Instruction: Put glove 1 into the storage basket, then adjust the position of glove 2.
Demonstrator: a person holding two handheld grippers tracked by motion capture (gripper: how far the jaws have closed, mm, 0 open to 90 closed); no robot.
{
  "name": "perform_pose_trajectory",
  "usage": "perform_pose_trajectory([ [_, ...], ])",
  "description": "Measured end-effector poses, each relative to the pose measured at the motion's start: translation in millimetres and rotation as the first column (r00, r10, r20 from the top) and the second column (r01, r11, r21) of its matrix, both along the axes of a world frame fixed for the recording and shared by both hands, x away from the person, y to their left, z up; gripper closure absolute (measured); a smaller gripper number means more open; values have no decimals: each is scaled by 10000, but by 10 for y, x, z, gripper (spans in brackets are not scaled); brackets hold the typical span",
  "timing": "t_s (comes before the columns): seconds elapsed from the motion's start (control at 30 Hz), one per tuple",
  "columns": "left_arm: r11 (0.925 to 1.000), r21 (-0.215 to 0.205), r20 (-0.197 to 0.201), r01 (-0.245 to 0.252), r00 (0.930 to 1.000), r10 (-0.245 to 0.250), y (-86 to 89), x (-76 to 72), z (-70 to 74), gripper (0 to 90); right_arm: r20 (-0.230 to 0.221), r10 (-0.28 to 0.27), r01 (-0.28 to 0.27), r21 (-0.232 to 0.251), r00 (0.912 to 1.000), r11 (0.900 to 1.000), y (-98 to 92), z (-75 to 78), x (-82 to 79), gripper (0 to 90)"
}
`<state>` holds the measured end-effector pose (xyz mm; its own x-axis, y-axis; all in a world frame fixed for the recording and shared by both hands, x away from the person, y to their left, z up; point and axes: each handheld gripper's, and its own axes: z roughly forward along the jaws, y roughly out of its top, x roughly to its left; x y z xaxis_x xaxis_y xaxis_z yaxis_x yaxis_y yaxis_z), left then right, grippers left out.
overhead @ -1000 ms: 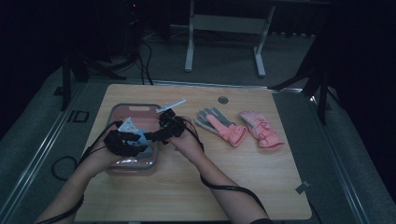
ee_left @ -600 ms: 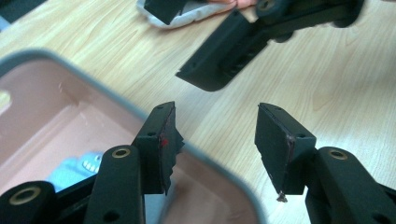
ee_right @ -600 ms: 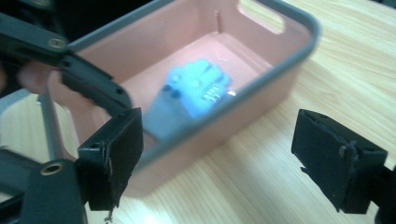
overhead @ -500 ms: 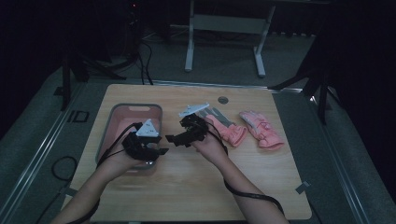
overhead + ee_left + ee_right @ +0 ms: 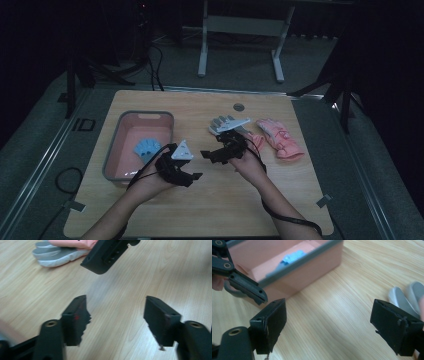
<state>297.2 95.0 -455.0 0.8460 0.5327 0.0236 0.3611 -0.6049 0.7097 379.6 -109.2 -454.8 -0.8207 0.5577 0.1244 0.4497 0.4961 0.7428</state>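
Wooden tabletop (image 5: 210, 200): both grippers hover empty, left gripper (image 5: 192, 176) just opening, right gripper (image 5: 206, 155) wide, pink glove (image 5: 280, 137) at two o'clock.

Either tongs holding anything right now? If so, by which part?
Nothing held. Left tongs and right tongs both stand open over bare table; the left jaws have just been opening.

Pink glove (image 5: 72, 243) w/ grey fingers: cut by top edge in left gripper view; cuff unseen. Right gripper (image 5: 107, 252): one jaw seen there, rest cropped at top. Blue glove (image 5: 292, 256) in pink bin (image 5: 312, 267): blurred, partly hidden behind rim in right gripper view. Grey fingertips (image 5: 404, 296): cut off at right by jaw & edge.
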Motion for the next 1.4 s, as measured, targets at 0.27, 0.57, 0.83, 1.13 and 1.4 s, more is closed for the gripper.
perform_pose_trajectory([
  [0.27, 9999, -109, -283, 23, 9996, -26, -132, 17, -210, 123, -98, -457, 458, 132, 9989, 9989, -277, -105, -35, 125],
  [0.57, 9972, -714, 32, -208, 9998, 210, -214, -36, -468, 77, -263, -698, 701, 78, 9972, 9975, -508, -250, -66, 137],
  [0.83, 9945, -1020, -200, -227, 9996, 208, -274, -100, -713, 81, 857, -652, 674, -235, 9942, 9974, -641, -334, -140, 149],
  [1.13, 9943, -1054, -118, -182, 9998, 170, -315, -182, -885, 81, 601, -726, 732, -63, 9955, 9973, -781, -481, -254, 150],
  [1.4, 9940, -1091, -4, -103, 9999, 103, -342, -275, -946, 81, 806, -204, 215, -125, 9965, 9997, -861, -531, -327, 138],
])
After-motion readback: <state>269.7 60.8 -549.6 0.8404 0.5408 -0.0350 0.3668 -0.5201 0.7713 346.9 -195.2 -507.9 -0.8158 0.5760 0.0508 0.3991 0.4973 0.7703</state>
